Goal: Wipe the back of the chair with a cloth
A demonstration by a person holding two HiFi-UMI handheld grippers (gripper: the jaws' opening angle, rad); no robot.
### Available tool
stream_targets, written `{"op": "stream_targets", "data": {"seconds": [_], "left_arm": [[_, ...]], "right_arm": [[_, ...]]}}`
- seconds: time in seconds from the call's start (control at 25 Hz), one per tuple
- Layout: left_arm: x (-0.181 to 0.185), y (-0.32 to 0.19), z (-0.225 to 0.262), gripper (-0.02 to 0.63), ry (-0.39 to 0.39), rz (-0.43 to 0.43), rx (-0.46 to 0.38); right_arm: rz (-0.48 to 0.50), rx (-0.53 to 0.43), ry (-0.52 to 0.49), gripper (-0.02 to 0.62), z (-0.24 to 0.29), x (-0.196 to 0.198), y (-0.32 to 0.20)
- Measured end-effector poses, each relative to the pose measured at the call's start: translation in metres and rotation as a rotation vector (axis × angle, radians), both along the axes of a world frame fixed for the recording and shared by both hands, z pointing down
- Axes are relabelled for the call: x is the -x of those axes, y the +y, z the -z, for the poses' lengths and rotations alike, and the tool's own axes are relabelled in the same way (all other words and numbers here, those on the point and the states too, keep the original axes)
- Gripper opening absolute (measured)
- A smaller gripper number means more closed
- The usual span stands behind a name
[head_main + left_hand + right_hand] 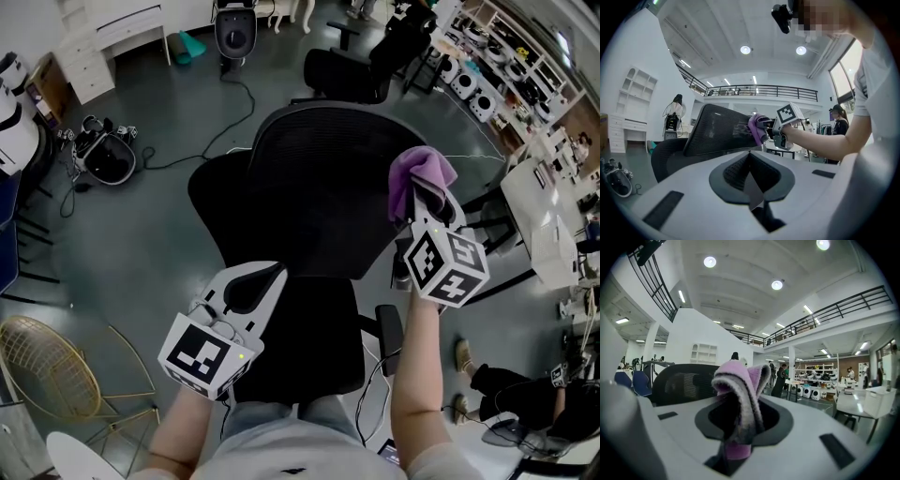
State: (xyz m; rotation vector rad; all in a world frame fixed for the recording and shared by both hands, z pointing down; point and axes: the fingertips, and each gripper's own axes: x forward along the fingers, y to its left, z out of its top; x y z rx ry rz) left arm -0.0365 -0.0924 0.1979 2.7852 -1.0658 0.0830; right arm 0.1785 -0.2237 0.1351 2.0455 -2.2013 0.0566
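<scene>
A black office chair stands in front of me, its mesh back [319,178] facing me and its seat [309,328] below. My right gripper [424,204] is shut on a purple cloth [420,172], held at the right edge of the chair back near the top. In the right gripper view the cloth [739,394] folds up out of the jaws and the chair back [682,383] lies to the left. My left gripper [255,289] is shut on nothing, low over the seat's left side. The left gripper view shows the chair back [719,131] and the cloth [756,127].
A second black chair [352,70] stands behind. A gold wire chair [52,366] is at lower left. White drawers [103,37] and a round device [108,157] with cables sit at the back left. A white desk [542,220] and shelves [487,66] line the right.
</scene>
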Motion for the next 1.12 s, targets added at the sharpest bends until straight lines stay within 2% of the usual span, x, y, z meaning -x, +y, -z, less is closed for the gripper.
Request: {"op": "stream_targets", "data": {"seconds": [0.32, 0.64, 0.96, 1.12], "left_arm": [[0.002, -0.001, 0.001, 0.012, 0.001, 0.006, -0.001], [0.0, -0.002, -0.005, 0.012, -0.005, -0.002, 0.011], [-0.003, -0.005, -0.008, 0.012, -0.007, 0.001, 0.021], [0.0, -0.007, -0.011, 0.012, 0.0, 0.002, 0.026]], "right_arm": [[-0.011, 0.0, 0.004, 0.098, -0.014, 0.005, 0.005], [0.007, 0.078, 0.007, 0.098, -0.058, 0.011, 0.006], [0.032, 0.064, 0.033, 0.098, -0.057, 0.013, 0.005], [0.068, 0.065, 0.054, 0.098, -0.056, 0.03, -0.001]]}}
